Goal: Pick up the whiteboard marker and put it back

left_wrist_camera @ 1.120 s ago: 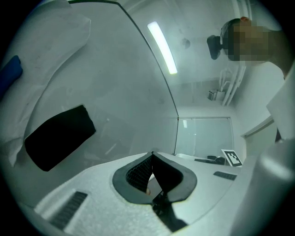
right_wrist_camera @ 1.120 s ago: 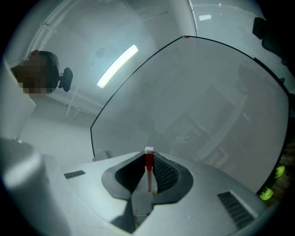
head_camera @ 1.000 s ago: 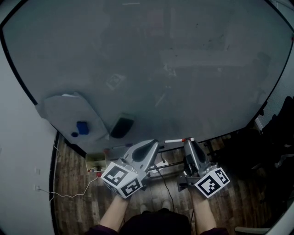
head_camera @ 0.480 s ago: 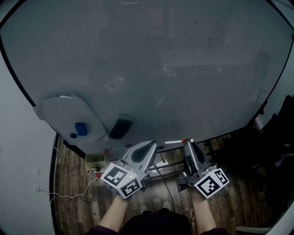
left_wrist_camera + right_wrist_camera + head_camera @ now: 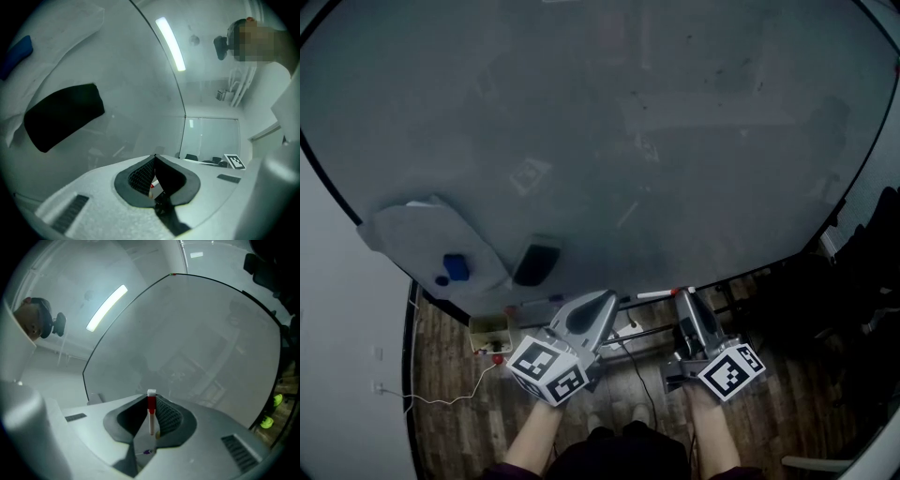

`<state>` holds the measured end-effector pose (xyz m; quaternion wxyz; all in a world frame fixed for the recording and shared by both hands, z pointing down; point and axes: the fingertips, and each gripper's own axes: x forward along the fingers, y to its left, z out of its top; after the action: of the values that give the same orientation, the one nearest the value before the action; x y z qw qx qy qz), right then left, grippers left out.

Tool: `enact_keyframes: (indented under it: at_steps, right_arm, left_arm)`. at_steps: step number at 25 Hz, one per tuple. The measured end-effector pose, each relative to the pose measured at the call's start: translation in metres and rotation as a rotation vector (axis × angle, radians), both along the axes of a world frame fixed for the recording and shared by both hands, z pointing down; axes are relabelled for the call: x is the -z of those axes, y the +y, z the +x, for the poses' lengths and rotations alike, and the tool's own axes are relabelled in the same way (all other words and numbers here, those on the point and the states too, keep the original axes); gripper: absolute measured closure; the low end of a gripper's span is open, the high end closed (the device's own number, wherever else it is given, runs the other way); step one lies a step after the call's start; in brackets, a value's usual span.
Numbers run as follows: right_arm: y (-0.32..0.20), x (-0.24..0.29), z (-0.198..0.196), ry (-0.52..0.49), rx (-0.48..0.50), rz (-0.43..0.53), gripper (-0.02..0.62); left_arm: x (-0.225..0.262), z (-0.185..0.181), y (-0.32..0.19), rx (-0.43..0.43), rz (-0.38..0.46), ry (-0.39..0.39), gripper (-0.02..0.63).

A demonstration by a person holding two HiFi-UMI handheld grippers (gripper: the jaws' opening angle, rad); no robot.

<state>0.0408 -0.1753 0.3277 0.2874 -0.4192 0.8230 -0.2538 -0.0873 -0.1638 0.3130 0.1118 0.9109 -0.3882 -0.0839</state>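
Note:
A white whiteboard marker with a red band is clamped crosswise in my right gripper, whose jaws are shut on it. Its red part stands at the jaw tips of that gripper. The large glass whiteboard fills the view ahead, and its lower edge runs just above both grippers. My left gripper is level with the right one and a little to its left. The jaws of this left gripper meet at the tips with nothing held.
A black eraser sticks to the board low on the left, next to a white sheet with a blue magnet. Below lie wooden floor, a white box, a cable and dark chairs.
Both grippers stay almost where they were, with the marker still in the right one. The view has shifted a little, so the eraser and the sheet sit further left.

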Motion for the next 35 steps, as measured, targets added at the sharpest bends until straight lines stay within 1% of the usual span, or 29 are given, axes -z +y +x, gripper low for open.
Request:
enact_keyframes:
  at_steps: [10,16,21,24,27,33,35]
  right_arm:
    - [-0.021,-0.067,0.025,-0.056,-0.015,-0.159,0.551]
    - [-0.031,-0.091,0.036,-0.07,-0.016,-0.21,0.551]
    - [-0.042,-0.119,0.036,-0.101,0.008,-0.264,0.551]
    - [-0.05,-0.149,0.036,-0.124,0.028,-0.321,0.551]
    - [-0.058,-0.172,0.036,-0.16,0.038,-0.357,0.551]
    - [-0.074,-0.238,0.044,-0.221,0.042,-0.471,0.551]
    - [-0.081,-0.253,0.043,-0.242,0.049,-0.494,0.551]
  left_arm:
    - [-0.047,0.014,-0.018,0.005,-0.098,-0.034,0.6]
    - [-0.061,0.022,-0.028,0.001,-0.119,-0.041,0.6]
    - [-0.073,0.025,-0.034,-0.002,-0.14,-0.046,0.6]
    - [-0.083,0.028,-0.036,-0.008,-0.155,-0.057,0.6]
    - [-0.093,0.032,-0.038,-0.013,-0.169,-0.072,0.6]
    - [-0.111,0.035,-0.047,-0.003,-0.19,-0.078,0.601]
    - [-0.119,0.035,-0.048,-0.001,-0.197,-0.082,0.6]
